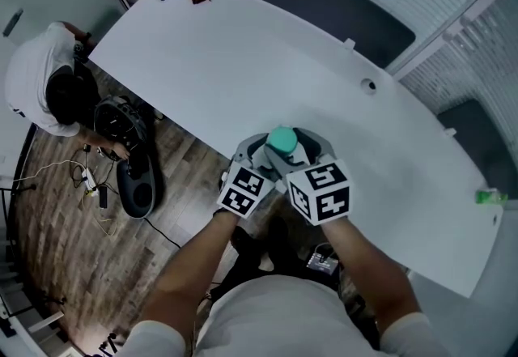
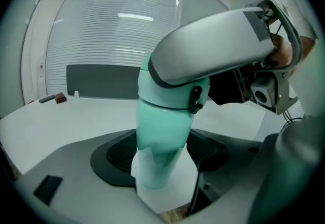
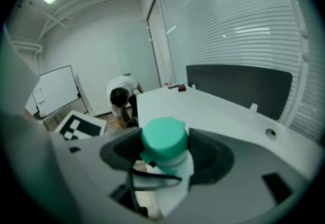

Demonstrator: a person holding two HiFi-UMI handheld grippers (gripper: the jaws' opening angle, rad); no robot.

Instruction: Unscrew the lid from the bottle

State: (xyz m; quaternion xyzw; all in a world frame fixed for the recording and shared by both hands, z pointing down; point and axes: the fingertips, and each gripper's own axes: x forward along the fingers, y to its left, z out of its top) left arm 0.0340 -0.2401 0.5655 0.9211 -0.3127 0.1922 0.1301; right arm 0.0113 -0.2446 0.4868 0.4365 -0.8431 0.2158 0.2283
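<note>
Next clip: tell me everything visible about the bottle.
The bottle is mint green, smooth and opaque, plastic by the look. It is held roughly upright at the near edge of the white table. Its round lid, the same green, is on, with a seam where it meets the body. The left claw grips the body and the right claw closes on the lid. Whether the base rests on the table cannot be told.

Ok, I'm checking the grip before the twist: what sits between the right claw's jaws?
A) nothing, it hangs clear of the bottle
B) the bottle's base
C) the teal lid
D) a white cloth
C: the right gripper view shows the teal lid between the pads of the right claw, while the left claw grips the bottle lower down.
</note>
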